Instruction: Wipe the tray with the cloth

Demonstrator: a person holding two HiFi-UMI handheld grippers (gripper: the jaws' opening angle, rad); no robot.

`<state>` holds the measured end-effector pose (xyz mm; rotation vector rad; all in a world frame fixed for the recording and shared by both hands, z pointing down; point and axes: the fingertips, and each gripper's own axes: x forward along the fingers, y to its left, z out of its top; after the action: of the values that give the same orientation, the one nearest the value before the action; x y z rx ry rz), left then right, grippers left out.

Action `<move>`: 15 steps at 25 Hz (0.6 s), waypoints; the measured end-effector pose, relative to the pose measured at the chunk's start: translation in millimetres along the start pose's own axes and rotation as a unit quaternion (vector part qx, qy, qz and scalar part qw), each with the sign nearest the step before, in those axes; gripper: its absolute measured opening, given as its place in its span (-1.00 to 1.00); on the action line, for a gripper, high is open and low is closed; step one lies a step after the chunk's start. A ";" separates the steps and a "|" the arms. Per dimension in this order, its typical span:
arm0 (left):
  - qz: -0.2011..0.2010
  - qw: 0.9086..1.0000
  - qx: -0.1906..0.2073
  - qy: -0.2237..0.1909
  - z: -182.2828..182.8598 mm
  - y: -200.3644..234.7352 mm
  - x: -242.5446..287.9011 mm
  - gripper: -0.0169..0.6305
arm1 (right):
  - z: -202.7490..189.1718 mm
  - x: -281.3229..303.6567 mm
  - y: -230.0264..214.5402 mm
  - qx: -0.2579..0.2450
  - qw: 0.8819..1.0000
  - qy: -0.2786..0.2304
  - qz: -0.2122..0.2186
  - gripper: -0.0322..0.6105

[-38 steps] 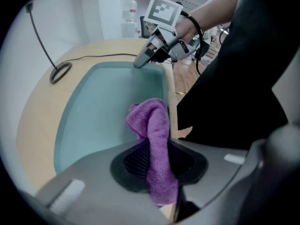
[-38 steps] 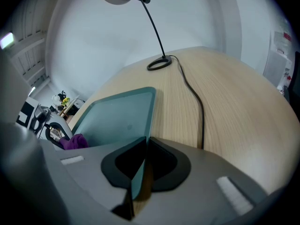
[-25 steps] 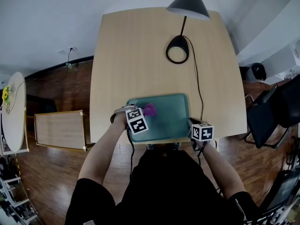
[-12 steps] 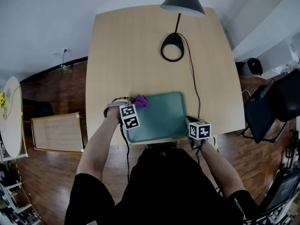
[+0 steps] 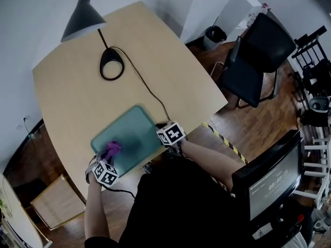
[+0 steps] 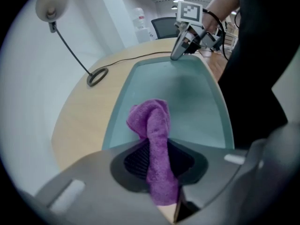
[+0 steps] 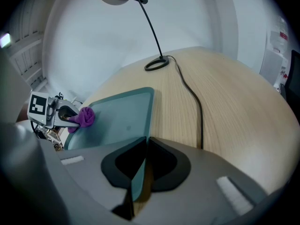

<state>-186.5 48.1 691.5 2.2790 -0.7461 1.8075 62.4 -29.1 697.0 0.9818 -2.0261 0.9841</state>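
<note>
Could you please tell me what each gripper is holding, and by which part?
The left gripper pinches the cloth by one end, the bunched rest over the tray. The right gripper clamps the tray by its rim.

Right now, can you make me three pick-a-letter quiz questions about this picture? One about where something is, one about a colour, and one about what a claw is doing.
1. Where does the lamp stand?
A. On the table, apart from the tray
B. In the middle of the tray
C. On the floor

2. What colour is the cloth?
A. Yellow
B. Purple
C. White

3. What is the right claw doing?
A. Hanging open in the air
B. Holding the cloth
C. Pinching the tray's edge

Answers:
1 A: the lamp's round base sits on bare wood, away from the tray.
2 B: the cloth shows purple in all three views.
3 C: its jaws are closed on the tray's rim, while the cloth is gripped by the left claw.
</note>
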 end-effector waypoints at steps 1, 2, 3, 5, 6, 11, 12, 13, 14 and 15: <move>-0.002 1.000 -0.002 -0.004 1.7 -9.2 -0.9 -0.61 | -3.8 -2.3 -3.0 0.002 1.000 0.000 -0.004 -0.83; -0.003 1.000 -0.004 -0.006 2.4 -17.9 -2.3 -0.61 | -9.9 -2.1 -7.5 0.002 1.000 0.003 -0.010 -0.82; -0.004 1.000 -0.006 -0.008 2.7 -26.5 -4.3 -0.61 | -15.1 -1.4 -11.0 0.002 1.000 0.007 -0.015 -0.82; -0.005 1.000 -0.006 -0.007 2.0 -45.5 -10.3 -0.61 | -19.3 -1.3 -11.6 -0.002 1.000 0.008 -0.014 -0.83; -0.005 1.000 -0.002 -0.005 1.9 -56.0 -13.5 -0.61 | -21.0 -2.1 -10.2 -0.004 1.000 0.009 -0.009 -0.83; -0.026 0.996 0.083 0.009 23.4 -102.6 -9.4 -0.61 | -28.4 -22.9 -19.7 0.026 0.999 0.017 0.015 -0.82; -0.047 0.994 0.100 0.013 26.8 -110.8 -9.0 -0.61 | -22.0 -26.6 -29.4 0.018 1.000 0.003 0.000 -0.82; -0.072 0.991 0.113 0.016 27.8 -118.3 -10.7 -0.61 | -16.7 -27.2 -34.9 0.011 1.000 -0.008 -0.009 -0.82; -0.096 0.988 0.121 0.017 26.8 -124.1 -13.6 -0.61 | -13.6 -24.7 -35.8 0.007 1.000 -0.013 -0.011 -0.83; -0.112 0.986 0.124 0.019 24.9 -127.3 -16.4 -0.61 | -12.0 -20.7 -34.1 0.005 1.000 -0.013 -0.008 -0.83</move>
<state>-108.9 153.3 693.8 2.3543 -0.2558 1.9188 104.0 -26.9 697.6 1.0196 -2.0339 0.9790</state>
